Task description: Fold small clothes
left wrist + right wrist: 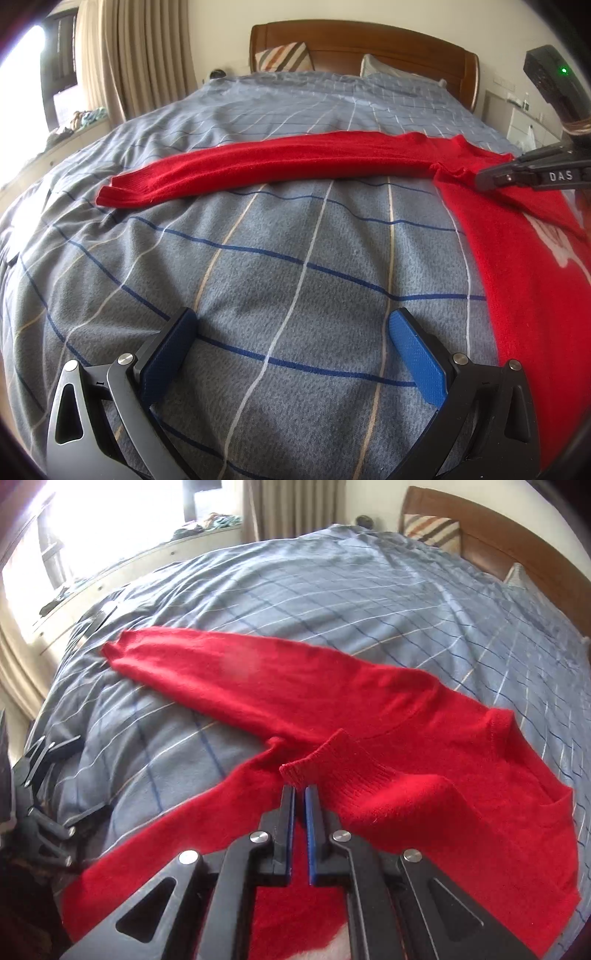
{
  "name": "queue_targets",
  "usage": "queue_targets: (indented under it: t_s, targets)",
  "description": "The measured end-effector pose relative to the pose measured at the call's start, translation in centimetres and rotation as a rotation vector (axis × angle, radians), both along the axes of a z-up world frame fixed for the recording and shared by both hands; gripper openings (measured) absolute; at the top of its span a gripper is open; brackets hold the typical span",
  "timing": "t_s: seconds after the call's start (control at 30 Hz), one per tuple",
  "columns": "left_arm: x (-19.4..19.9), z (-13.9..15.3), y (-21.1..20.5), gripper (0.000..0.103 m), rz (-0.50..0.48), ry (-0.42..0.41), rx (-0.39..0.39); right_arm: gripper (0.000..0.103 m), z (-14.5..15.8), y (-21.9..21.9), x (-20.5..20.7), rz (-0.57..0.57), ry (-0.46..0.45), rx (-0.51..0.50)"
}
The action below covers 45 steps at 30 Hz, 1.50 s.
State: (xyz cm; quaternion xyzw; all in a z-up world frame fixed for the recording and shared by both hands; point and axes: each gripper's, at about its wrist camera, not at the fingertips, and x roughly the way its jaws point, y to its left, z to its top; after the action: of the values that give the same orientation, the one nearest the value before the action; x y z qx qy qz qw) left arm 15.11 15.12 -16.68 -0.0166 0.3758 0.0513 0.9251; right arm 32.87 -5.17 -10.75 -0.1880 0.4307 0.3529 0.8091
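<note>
A: Why is the right gripper [300, 794] pinched shut there?
B: Its jaws look clamped on the sweater [424, 738] cuff [317, 764], probably to fold that sleeve inward.
A: And the left gripper [291, 332]?
B: Jaws wide, empty, over the bed [258, 258]; the other sleeve [258, 162] stretches toward ten o'clock.

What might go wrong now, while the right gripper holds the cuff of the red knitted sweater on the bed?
1. The right gripper pinches only the ribbed edge of the folded-over sleeve cuff of the red knitted sweater; it may slip out.
2. The left gripper stands open over the grey checked bedcover, pinning nothing, so pulling may drag the whole sweater.
</note>
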Motion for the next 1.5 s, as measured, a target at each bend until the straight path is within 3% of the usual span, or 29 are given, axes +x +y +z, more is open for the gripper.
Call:
queue_targets:
  t_s: [0.07, 0.13, 0.17, 0.2, 0.33, 0.43, 0.63, 0.8, 0.93, 1.13, 1.27, 1.33, 1.43, 1.5]
  targets:
    - [-0.1, 0.0, 0.0, 0.103, 0.0, -0.002, 0.003, 0.009, 0.0, -0.6, -0.3, -0.026, 0.016, -0.009]
    - [-0.2, 0.0, -0.2, 0.103, 0.001, -0.004, 0.004, 0.032, 0.8, -2.0, -0.7, -0.079, 0.004, 0.029]
    - [-0.1, -0.1, -0.2, 0.103, 0.001, -0.005, 0.004, 0.048, 1.4, -3.0, -1.1, -0.107, -0.003, 0.075]
    - [-0.1, -0.1, -0.2, 0.103, 0.001, -0.006, 0.004, 0.053, 2.0, -4.2, -1.6, -0.136, -0.01, 0.118]
    - [0.0, -0.1, -0.1, 0.103, 0.001, -0.005, 0.004, 0.055, 3.3, -10.6, -5.3, -0.27, -0.026, 0.231]
    - [-0.1, -0.1, -0.2, 0.103, 0.002, -0.005, 0.005, 0.063, 3.2, -17.0, -9.1, -0.415, -0.094, 0.221]
    - [-0.2, -0.1, -0.2, 0.103, 0.002, -0.006, 0.005, 0.067, 0.5, -31.5, -15.1, -0.767, -0.155, 0.152]
    - [-0.3, -0.1, -0.3, 0.103, 0.003, -0.01, 0.006, 0.067, -2.8, -39.2, -17.9, -0.957, -0.142, 0.226]
    - [-0.5, -0.1, -0.2, 0.103, 0.006, -0.016, 0.008, 0.067, -4.1, -41.2, -19.3, -0.995, -0.161, 0.367]
    - [-1.0, 0.0, -0.4, 0.103, 0.001, -0.01, -0.001, 0.067, -4.8, -41.7, -19.7, -0.988, -0.166, 0.445]
    - [-1.2, 0.5, -0.2, 0.103, -0.018, 0.014, -0.031, 0.069, -5.2, -41.3, -19.5, -0.985, -0.169, 0.426]
    - [-1.1, 1.0, 0.4, 0.103, -0.045, 0.037, -0.078, 0.071, -5.4, -41.1, -19.5, -0.981, -0.173, 0.407]
    - [-0.4, 2.6, 2.7, 0.102, -0.099, 0.054, -0.215, 0.073, -5.6, -41.1, -19.5, -0.977, -0.175, 0.409]
    - [0.5, 4.0, 5.5, 0.102, -0.069, 0.049, -0.277, 0.073, -5.6, -41.2, -19.5, -0.975, -0.177, 0.417]
